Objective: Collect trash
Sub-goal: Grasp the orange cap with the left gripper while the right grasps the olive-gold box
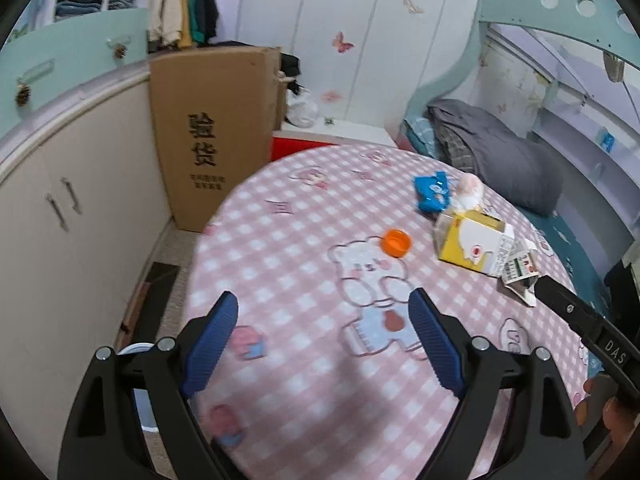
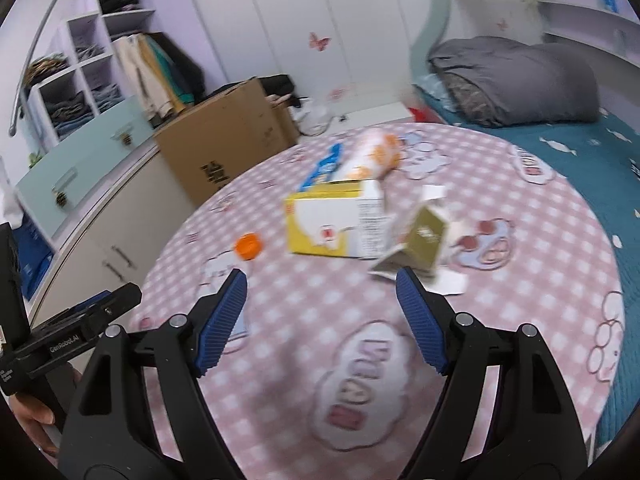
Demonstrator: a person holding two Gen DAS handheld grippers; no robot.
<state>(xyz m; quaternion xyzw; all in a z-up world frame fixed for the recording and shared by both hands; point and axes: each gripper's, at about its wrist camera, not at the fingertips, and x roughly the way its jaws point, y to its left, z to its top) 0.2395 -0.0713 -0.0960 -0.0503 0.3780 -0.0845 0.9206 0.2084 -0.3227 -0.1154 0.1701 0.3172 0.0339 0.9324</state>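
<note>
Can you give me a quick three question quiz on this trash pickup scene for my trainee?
1. True or false: the left gripper holds the orange cap.
2. What lies nearest the right gripper: A) olive carton, B) blue wrapper, C) cardboard box?
3. What pattern covers the table?

Key: 1. False, both grippers are open and empty. 2. A. 3. Pink and white checks with cartoon bears.

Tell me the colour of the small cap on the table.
Orange; the cap shows sharpest in the left wrist view.
</note>
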